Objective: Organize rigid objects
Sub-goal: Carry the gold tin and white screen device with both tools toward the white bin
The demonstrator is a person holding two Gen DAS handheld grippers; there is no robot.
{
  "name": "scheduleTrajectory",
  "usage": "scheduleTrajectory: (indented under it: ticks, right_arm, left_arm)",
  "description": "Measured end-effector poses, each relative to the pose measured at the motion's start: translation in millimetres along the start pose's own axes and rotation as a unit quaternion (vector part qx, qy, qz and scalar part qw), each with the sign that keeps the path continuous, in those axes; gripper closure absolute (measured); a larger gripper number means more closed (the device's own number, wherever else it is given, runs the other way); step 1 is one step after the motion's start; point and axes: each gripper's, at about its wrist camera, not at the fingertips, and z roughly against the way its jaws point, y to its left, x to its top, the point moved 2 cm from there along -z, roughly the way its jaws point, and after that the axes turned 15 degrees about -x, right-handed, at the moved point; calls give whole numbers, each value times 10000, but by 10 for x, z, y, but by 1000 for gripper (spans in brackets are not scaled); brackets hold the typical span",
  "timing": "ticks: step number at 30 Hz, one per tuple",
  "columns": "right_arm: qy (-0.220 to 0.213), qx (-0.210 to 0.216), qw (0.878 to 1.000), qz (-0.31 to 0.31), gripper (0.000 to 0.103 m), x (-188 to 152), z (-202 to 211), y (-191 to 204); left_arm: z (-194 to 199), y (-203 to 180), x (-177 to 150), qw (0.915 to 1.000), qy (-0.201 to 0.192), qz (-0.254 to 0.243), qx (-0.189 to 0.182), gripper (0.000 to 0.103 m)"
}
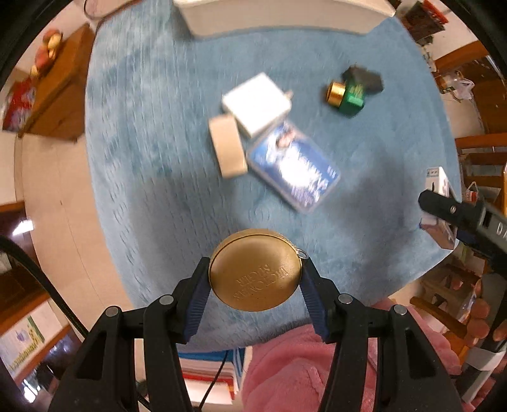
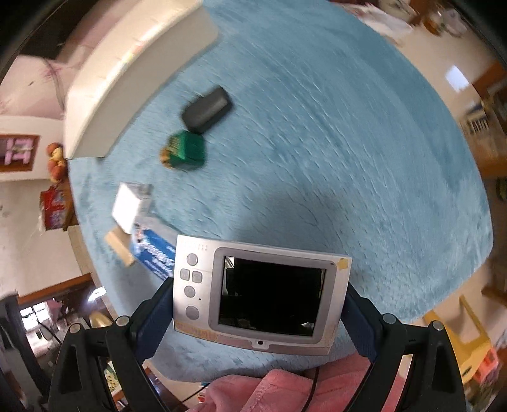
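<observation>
holding a round gold case [image 1: 255, 270] in my left tool [image 1: 256, 279], i have its two blue-padded fingers [image 1: 198, 296] closed against the case's sides, above the near edge of the blue cloth [image 1: 152, 152] that covers the bench. the case is smooth and oval, with stamped lettering on its face and a small metal ring at its right edge.

my right tool [image 2: 260, 304] is closed on a silver handheld device [image 2: 259, 298], gripping its left and right ends. the device has a dark screen in a grey frame, round and square buttons down its left side, and a yellowish patch at its top right corner.

on the cloth farther off lie a white box [image 1: 256, 103], a beige block [image 1: 227, 145] touching it, and a blue printed card case [image 1: 293, 166] partly under the white box. well apart to the right sit a green box with a gold cap [image 1: 347, 96] and a black block [image 1: 364, 77] just behind it. a white tray [image 1: 279, 16] stands at the far edge.
</observation>
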Motion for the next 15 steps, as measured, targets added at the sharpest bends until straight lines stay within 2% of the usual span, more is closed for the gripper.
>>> scheduleTrajectory:
  ticks: [3,15]
  right_arm:
    - [-220,118,9996,126,8,271,57,19]
    - [-1287,385,9904,338,8,730,471,176]
  left_arm:
    - [167,-97,133,9997,-151,-158,61,44]
    - [592,-373,627,9961,-573,-643,200,44]
